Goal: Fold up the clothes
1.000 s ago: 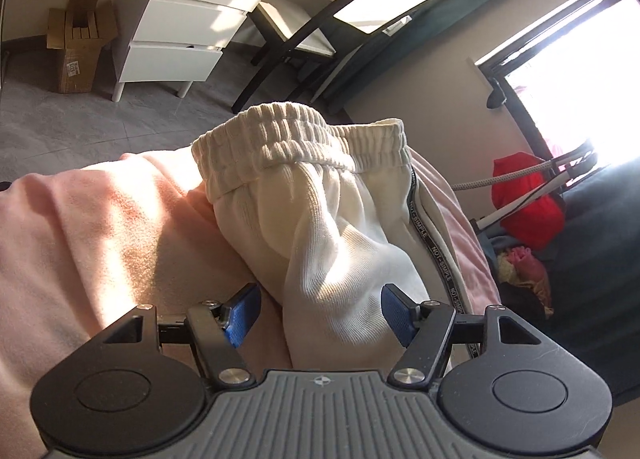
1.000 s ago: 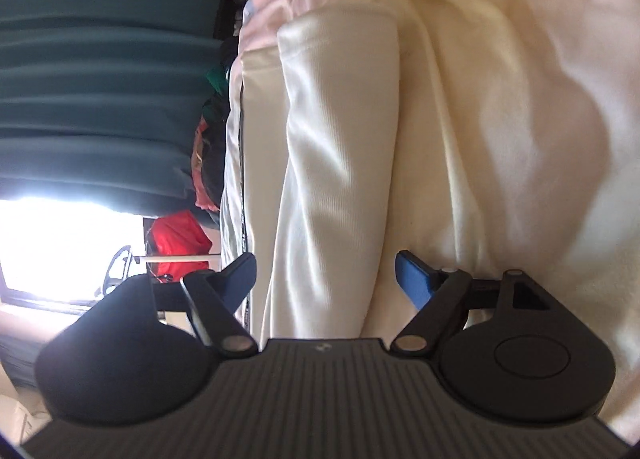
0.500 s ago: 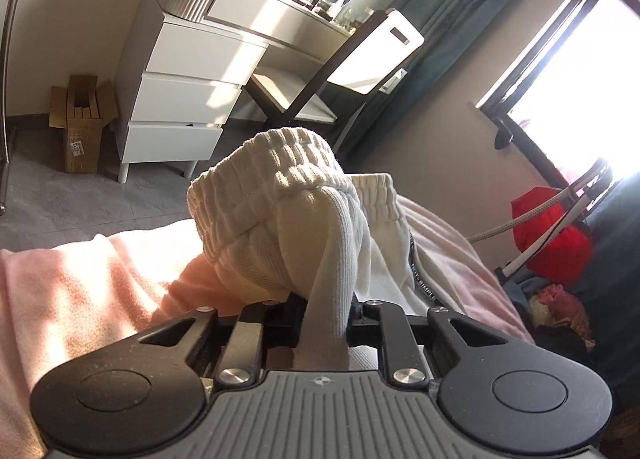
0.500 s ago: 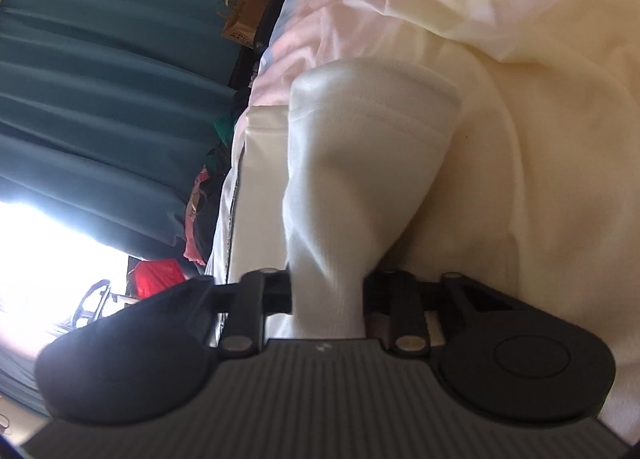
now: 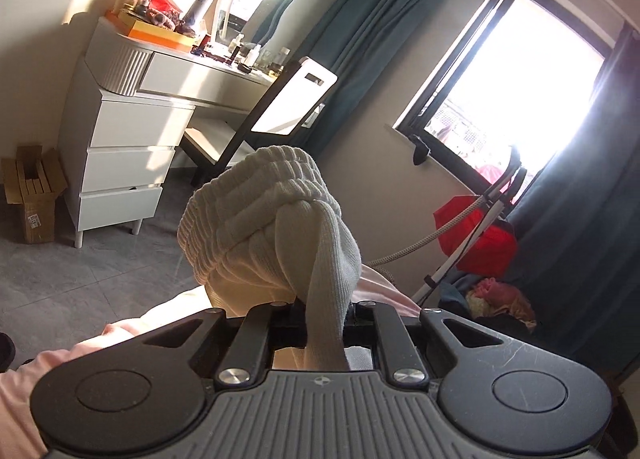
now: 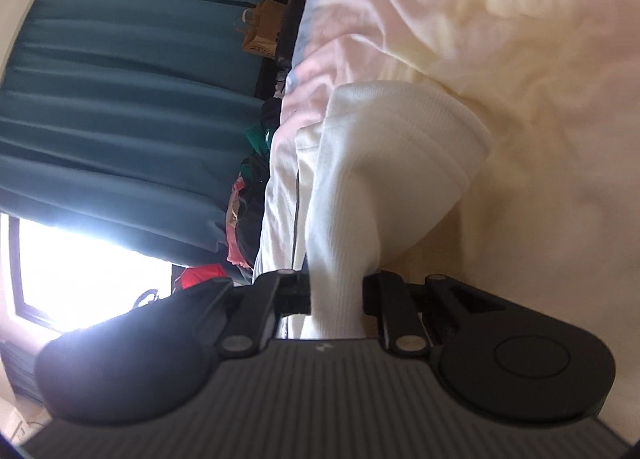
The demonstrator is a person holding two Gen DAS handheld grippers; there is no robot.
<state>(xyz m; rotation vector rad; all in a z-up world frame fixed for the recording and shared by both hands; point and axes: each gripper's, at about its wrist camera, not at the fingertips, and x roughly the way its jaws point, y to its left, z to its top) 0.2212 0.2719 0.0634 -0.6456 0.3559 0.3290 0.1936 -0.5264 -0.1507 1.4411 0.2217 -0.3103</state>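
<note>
Cream ribbed sweatpants (image 5: 272,227) with a gathered elastic waistband hang bunched in front of my left gripper (image 5: 325,309), which is shut on a fold just below the waistband and holds it raised above the pink bedding (image 5: 120,339). In the right wrist view my right gripper (image 6: 338,291) is shut on the leg end of the sweatpants (image 6: 384,179), lifted off the pink and cream bedding (image 6: 520,59). A dark side stripe (image 6: 297,215) runs along the other leg lying on the bed.
A white dresser (image 5: 128,131) with toiletries, a chair (image 5: 280,107) and a cardboard box (image 5: 32,195) stand across the grey floor. A bright window (image 5: 520,99), teal curtains (image 6: 120,99), a red bag (image 5: 476,239) and a clothes pile (image 5: 500,295) lie to the right.
Both grippers were open around the sweatpants a second ago. Both have shut on the fabric and lifted it off the bed; the waistband now hangs bunched and higher.
</note>
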